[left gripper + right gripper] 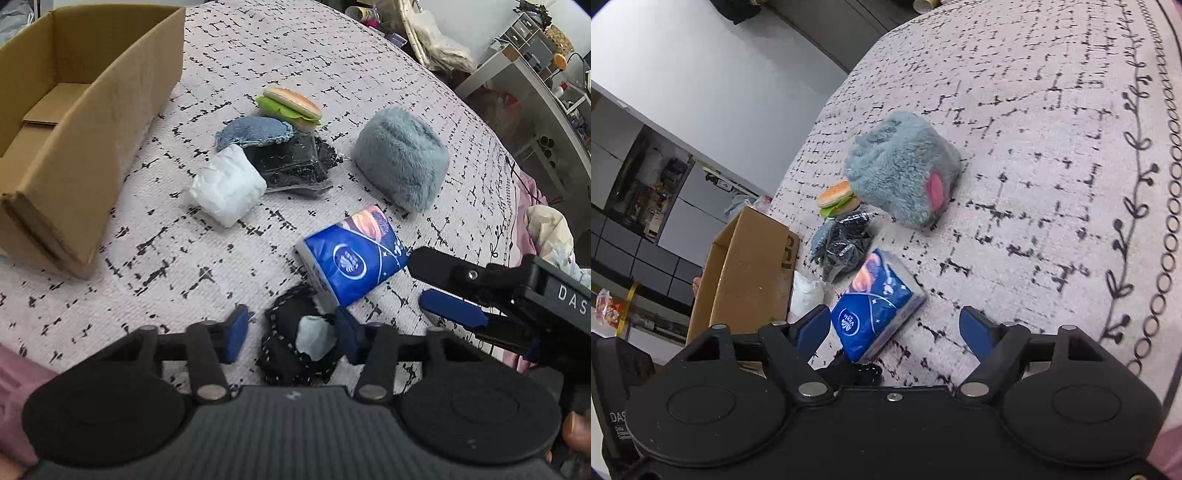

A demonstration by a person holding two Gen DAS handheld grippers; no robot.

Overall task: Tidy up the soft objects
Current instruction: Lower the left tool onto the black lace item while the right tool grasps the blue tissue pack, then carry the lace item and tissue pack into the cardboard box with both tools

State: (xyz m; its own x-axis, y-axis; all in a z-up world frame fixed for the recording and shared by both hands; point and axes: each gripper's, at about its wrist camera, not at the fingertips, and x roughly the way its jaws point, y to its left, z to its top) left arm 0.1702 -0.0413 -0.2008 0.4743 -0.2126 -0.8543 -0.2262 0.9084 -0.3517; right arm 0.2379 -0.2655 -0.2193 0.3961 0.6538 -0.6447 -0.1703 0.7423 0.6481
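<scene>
While the left gripper's point(291, 334) jaws straddle a black bundle point(295, 350) untouched, the right gripper's point(897, 328) stand wide around a tissue pack point(875, 306).

Bare bedspread point(155, 258) lies open between cardboard box point(85, 122) and tissue pack point(351, 258).

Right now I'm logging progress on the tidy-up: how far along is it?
Nothing looks packed: the cardboard box shows only bare bottom. In hand: the left gripper straddles a black bundle, the right gripper straddles the blue tissue pack; neither is lifted. Left: white pack, denim piece, burger toy, grey plush.
</scene>
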